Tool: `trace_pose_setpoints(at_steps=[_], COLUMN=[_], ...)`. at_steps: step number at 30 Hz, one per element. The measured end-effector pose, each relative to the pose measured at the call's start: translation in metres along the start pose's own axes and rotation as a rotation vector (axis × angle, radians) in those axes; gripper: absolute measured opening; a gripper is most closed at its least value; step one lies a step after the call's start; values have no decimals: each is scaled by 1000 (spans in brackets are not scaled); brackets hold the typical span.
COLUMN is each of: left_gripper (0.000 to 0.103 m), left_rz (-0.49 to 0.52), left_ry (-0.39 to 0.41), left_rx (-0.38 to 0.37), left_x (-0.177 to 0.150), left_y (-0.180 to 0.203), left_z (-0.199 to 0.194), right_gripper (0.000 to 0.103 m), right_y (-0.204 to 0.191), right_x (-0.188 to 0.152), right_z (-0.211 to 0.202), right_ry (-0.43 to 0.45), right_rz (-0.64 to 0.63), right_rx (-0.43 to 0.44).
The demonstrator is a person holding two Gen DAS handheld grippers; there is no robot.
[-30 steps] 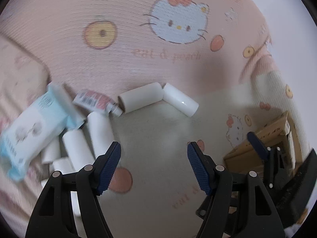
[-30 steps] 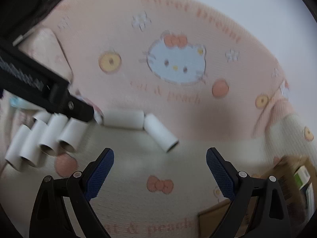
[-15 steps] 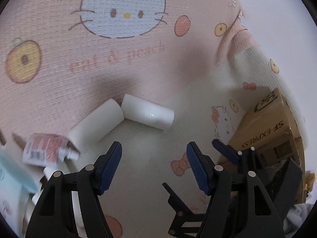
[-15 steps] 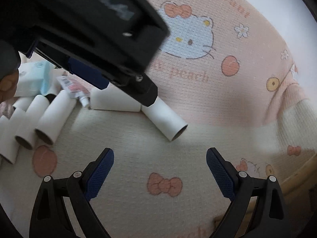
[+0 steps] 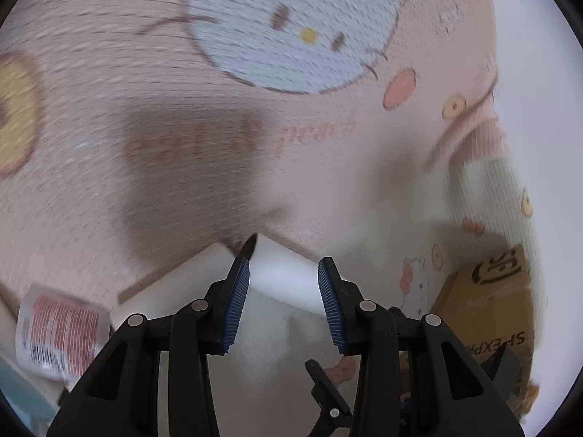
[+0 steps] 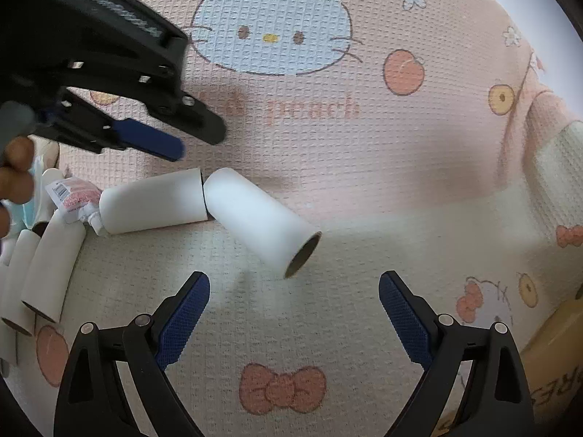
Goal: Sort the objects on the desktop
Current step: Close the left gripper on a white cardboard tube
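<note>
The blanket (image 6: 364,167) is carrying two white rolls lying end to end. The right-hand roll (image 6: 260,220) is lying slantwise ahead of the right gripper (image 6: 293,318), whose fingers are standing wide apart and empty; the left gripper (image 5: 283,300) is closing above it, not yet touching.

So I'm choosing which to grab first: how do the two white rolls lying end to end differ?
The right roll lies slanted, its open cardboard end facing the camera; the left roll lies nearly level, its far end touching a small tube. The right roll sits nearer the right tool. Both are plain white cylinders, touching.
</note>
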State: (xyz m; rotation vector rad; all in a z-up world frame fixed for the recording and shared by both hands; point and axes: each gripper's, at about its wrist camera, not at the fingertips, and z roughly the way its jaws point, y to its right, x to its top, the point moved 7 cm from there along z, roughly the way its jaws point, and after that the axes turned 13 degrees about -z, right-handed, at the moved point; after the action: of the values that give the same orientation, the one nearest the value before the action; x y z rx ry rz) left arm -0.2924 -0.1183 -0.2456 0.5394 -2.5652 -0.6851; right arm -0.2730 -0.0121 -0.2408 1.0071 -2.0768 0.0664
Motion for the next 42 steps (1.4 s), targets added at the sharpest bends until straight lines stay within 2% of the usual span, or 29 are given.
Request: trace_pose_setpoints(at_steps=[3,5,7,10,11,16,19,27,28,31,33,35,36,37,38,42], left_gripper=[44,44,44,44,43,42,42,42,42,42,42,42,48,58,62,63], left_rz=[48,36,-15,-20,-10,45,23,57,50,77,132,179,189,187,178,96], left_ry=[-12,-5,-4,18,18,-8,-15,-89,-88,-59,-4,32,37,34,28,4], left_rx=[38,66,39,40,44,78,97,14,12,32,76,75,64,57,51,43], left_x=[2,3,4,5,5,-2,-7,-44,-46,-50,-48,-45,-42,-39,-37,-23], left_y=[2,-2,-7,-7,-6,-2,-1,10,21,20,21,28,31,31,29,16], left_z=[9,14,18,22,23,27,26,25,32,29,24,19,17,17,18,30], right_gripper=[91,87,72,55,54,54,54,54,54,54,54,54,54,54,54,55], right_y=[-2,-2,-4,-5,-4,12,14,9,9,8,9,14,15,14,11,13], right_x=[-6,-10,-11,-14,-13,-4,-2,2,0,-3,-4,-6,-7,-7,-7,-4], right_z=[3,6,11,18,20,20,17,15,14,12,9,6,4,5,4,21], right_ry=[-8,-14,-30,-68,-70,-35,-22,-6,-9,-5,1,7,6,5,5,-14], right_rz=[32,53,61,92,102,150,158,153,161,162,144,138,133,125,109,84], right_rx=[51,85,122,182,192,193,189,205,218,235,208,175,169,157,137,129])
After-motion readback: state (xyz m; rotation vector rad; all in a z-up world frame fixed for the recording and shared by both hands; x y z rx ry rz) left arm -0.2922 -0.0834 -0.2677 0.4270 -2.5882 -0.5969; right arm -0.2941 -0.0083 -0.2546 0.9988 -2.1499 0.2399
